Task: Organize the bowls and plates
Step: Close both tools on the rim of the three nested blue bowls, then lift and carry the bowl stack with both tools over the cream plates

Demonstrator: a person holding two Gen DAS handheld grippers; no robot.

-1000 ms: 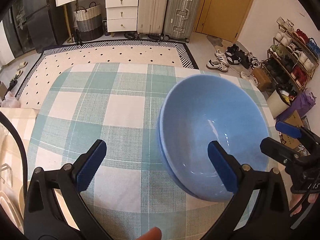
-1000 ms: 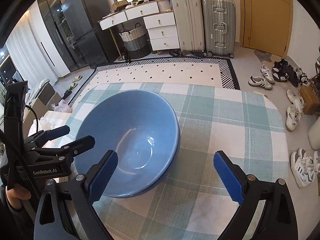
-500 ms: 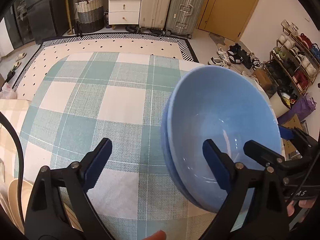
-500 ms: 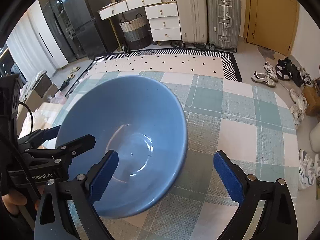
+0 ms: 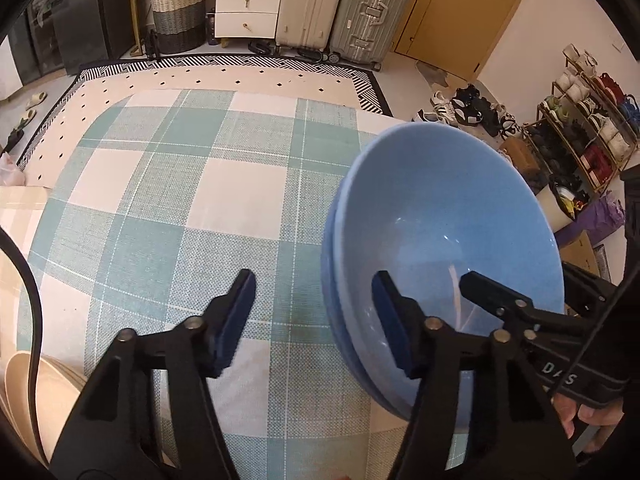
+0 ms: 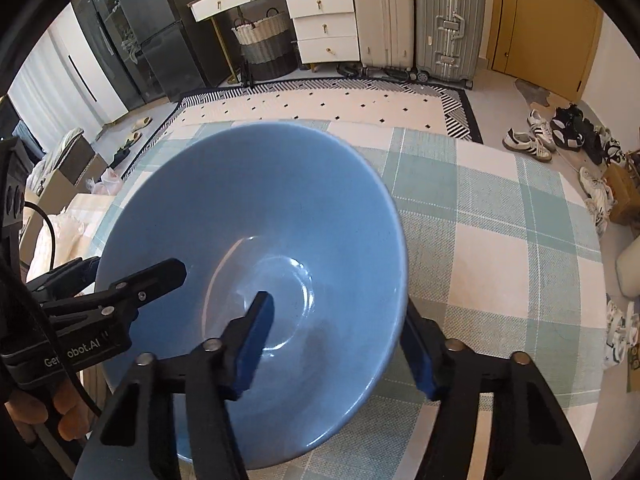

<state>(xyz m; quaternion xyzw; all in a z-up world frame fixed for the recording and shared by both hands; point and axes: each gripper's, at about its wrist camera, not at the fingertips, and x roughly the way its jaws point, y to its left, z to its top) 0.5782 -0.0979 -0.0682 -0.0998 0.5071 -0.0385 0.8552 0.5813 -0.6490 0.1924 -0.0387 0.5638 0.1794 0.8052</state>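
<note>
Two nested blue bowls (image 5: 440,240) sit on the checked tablecloth (image 5: 180,208); the stack fills the right wrist view (image 6: 256,248). My left gripper (image 5: 316,316) straddles the bowls' left rim, one finger inside the bowl and one outside, jaws half closed with a gap. My right gripper (image 6: 340,336) straddles the right rim the same way, one finger inside and one outside, jaws narrowing but not clamped. Each gripper shows in the other's view, reaching over the bowl.
Cream plates (image 5: 24,396) lie at the table's near left edge. Beyond the table are a patterned rug (image 5: 224,76), suitcases (image 5: 368,8), a drawer unit (image 5: 248,0) and a shoe rack (image 5: 588,128).
Both grippers moved in over the bowls' rims and their jaws narrowed from wide open. The bowls loom larger in both views.
</note>
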